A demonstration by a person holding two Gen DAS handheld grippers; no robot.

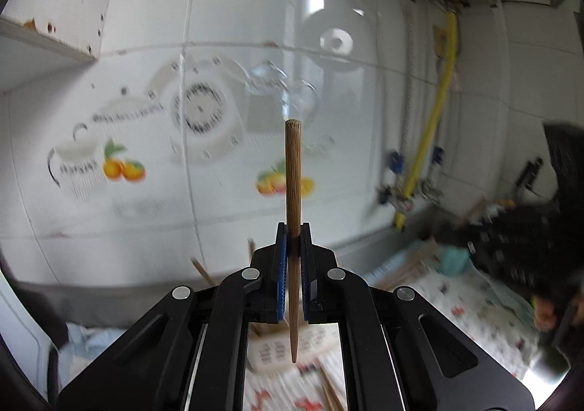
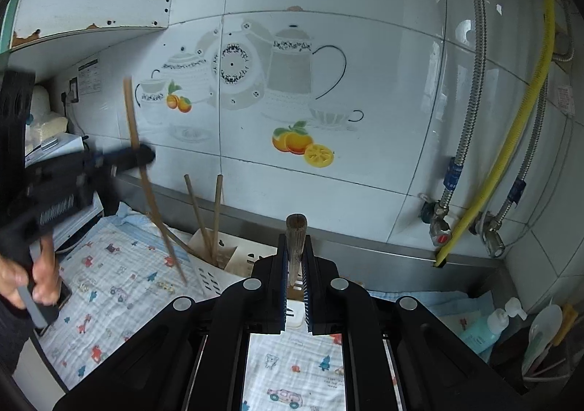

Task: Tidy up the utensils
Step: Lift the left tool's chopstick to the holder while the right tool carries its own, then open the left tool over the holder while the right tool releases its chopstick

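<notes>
Left gripper [image 1: 293, 239] clamped on chopstick [image 1: 293, 192], frame centre, upright. Right gripper [image 2: 295, 246] pinches second chopstick [image 2: 295, 235] near its top end. Holder [image 2: 233, 254] below, centre-left. Risk: thin sticks pivot between pads, miss holder slots, slip.

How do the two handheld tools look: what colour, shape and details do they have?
Both the left tool and the right tool are black, with angular linkage arms, round silver rivets and blue ribbed pads inside the fingers. In the right wrist view, the left tool's body bears pale, blurred lettering.
</notes>
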